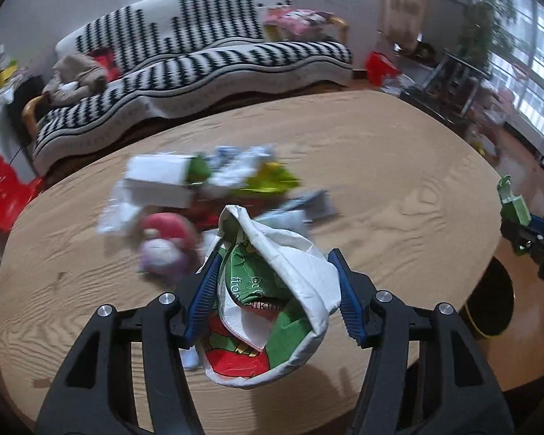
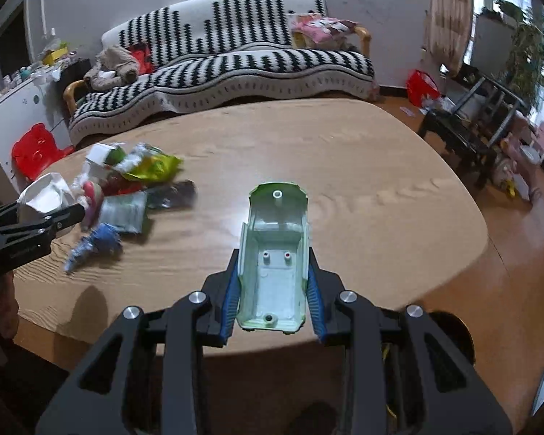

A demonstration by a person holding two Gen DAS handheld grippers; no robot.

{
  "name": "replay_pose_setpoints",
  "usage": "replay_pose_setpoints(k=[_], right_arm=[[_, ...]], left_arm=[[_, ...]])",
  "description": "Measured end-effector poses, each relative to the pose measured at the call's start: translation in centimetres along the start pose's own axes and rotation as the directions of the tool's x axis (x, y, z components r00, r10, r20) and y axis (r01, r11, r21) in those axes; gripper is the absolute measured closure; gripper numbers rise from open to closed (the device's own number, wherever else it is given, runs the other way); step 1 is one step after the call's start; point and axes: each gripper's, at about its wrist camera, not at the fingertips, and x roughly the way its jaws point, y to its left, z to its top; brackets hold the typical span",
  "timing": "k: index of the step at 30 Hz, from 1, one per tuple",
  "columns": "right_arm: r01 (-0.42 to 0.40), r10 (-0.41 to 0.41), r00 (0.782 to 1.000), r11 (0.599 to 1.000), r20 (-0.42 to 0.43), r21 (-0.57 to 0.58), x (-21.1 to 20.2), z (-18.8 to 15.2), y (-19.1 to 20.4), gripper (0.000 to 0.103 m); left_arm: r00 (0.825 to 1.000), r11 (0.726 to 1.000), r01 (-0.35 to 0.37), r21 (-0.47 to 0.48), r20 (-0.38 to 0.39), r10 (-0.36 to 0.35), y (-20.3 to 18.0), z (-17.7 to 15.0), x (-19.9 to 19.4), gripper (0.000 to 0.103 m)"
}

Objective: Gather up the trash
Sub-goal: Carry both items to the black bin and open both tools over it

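My left gripper (image 1: 275, 264) is shut on a crumpled white wrapper with green and red print (image 1: 272, 290), held above the wooden table (image 1: 399, 166). In the right wrist view the same gripper (image 2: 50, 214) shows at the left edge with the white wrapper (image 2: 45, 190) in it. My right gripper (image 2: 273, 253) is shut on a pale green plastic toy-car shell (image 2: 275, 246), underside up, near the table's front edge. That shell (image 1: 513, 206) peeks in at the right edge of the left wrist view. A blurred pile of trash (image 1: 206, 188) lies on the table: white box, green-yellow packet, silver wrappers, a pink-red toy.
A black-and-white patterned sofa (image 2: 228, 58) stands behind the table (image 2: 344, 152). A dark round bin (image 1: 497, 301) sits on the floor by the table's right front edge. Red plastic stools (image 2: 36, 150) stand at the left, dark shelves and plants at the right.
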Motion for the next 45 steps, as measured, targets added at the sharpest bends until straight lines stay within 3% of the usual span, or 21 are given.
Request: replay_pose_setpoints(k=[8, 14, 20, 22, 23, 26, 27, 31, 35, 40, 42, 43, 44, 45], right_arm=[[0.050, -0.050, 0.999, 0.993, -0.004, 0.110, -1.4, -1.8, -6.5, 0.070], [0.138, -0.138, 0.990, 0.954, -0.018, 0.268, -4.0, -4.5, -14.4, 0.070], [0.244, -0.223, 0.970, 0.864, -0.099, 0.440, -5.9, -9.0, -22.3, 0.070], [0.274, -0.238, 0.962, 0.834, -0.136, 0.479, -5.9, -10.4, -24.2, 0.070], [0.291, -0.243, 0.957, 0.820, -0.161, 0.493, -5.6, -11.1, -25.2, 0.070], [0.311, -0.242, 0.950, 0.794, -0.199, 0.521, -5.2, -12.3, -26.9, 0.070], [0.313, -0.239, 0.949, 0.789, -0.205, 0.529, -5.1, -12.5, -27.4, 0.070], [0.312, -0.228, 0.949, 0.766, -0.217, 0.562, -5.0, -13.0, -28.7, 0.070], [0.314, -0.222, 0.948, 0.762, -0.227, 0.567, -4.6, -13.1, -29.1, 0.069], [0.314, -0.216, 0.948, 0.755, -0.233, 0.575, -3.9, -12.7, -29.6, 0.069], [0.314, -0.217, 0.948, 0.752, -0.233, 0.579, -4.0, -12.7, -29.6, 0.068], [0.313, -0.215, 0.949, 0.750, -0.232, 0.583, -3.9, -12.7, -29.7, 0.063], [0.310, -0.214, 0.950, 0.748, -0.229, 0.587, -4.0, -12.7, -29.8, 0.045], [0.312, -0.218, 0.949, 0.746, -0.226, 0.588, -4.1, -12.6, -29.9, 0.029]], left_arm=[[0.995, 0.993, 0.103, 0.060, -0.003, -0.103, -7.8, 1.4, 2.0, 0.044], [0.969, 0.956, 0.246, 0.162, -0.018, -0.246, -16.4, 1.1, 3.3, 0.044], [0.898, 0.849, 0.439, 0.294, -0.122, -0.422, -26.8, -1.8, 4.7, 0.044], [0.871, 0.809, 0.490, 0.323, -0.154, -0.466, -29.9, -3.0, 5.1, 0.044], [0.850, 0.782, 0.527, 0.333, -0.187, -0.493, -31.7, -3.6, 5.4, 0.044], [0.810, 0.744, 0.586, 0.321, -0.246, -0.532, -34.7, -4.6, 7.0, 0.044], [0.805, 0.738, 0.593, 0.322, -0.255, -0.535, -35.3, -4.9, 7.5, 0.044], [0.799, 0.726, 0.601, 0.334, -0.284, -0.530, -37.6, -5.5, 9.7, 0.044], [0.787, 0.724, 0.616, 0.312, -0.297, -0.541, -38.6, -5.3, 10.6, 0.044], [0.784, 0.718, 0.620, 0.316, -0.297, -0.545, -40.2, -5.2, 11.3, 0.044], [0.779, 0.714, 0.625, 0.314, -0.304, -0.548, -40.5, -5.3, 11.7, 0.037], [0.780, 0.715, 0.624, 0.315, -0.307, -0.546, -40.6, -5.1, 11.9, 0.031], [0.784, 0.719, 0.619, 0.317, -0.299, -0.544, -40.6, -5.0, 11.9, 0.022], [0.786, 0.721, 0.617, 0.316, -0.290, -0.546, -40.6, -4.8, 12.0, 0.019]])
